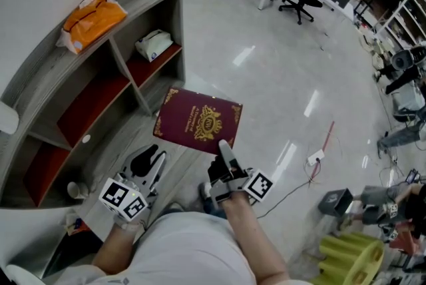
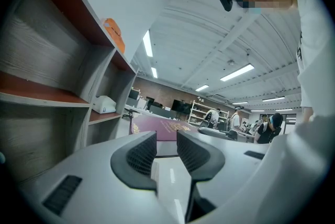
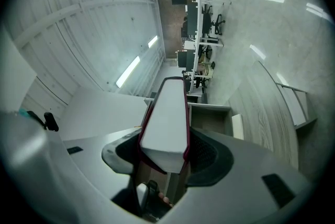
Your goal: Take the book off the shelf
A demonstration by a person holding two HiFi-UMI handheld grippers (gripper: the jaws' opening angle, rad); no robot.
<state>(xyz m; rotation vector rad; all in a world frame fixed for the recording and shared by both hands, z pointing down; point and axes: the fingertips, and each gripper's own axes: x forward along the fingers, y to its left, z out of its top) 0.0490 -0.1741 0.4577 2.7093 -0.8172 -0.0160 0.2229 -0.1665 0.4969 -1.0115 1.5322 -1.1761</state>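
The maroon book point(image 1: 198, 120) was off the grey shelf point(image 1: 40, 77) (out over the floor), clamped in the right gripper point(image 1: 223, 149). An orange bag point(image 1: 90, 18) lay on the shelf's top, and a white packet point(image 1: 153, 45) lay in 1 compartment. The left gripper point(image 1: 154, 160) stood slightly parted, empty.

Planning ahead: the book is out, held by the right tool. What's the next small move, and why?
Probably steady the book with the empty left tool: the right tool pinches only its near edge, and it hangs over the floor, clear of the shelf.
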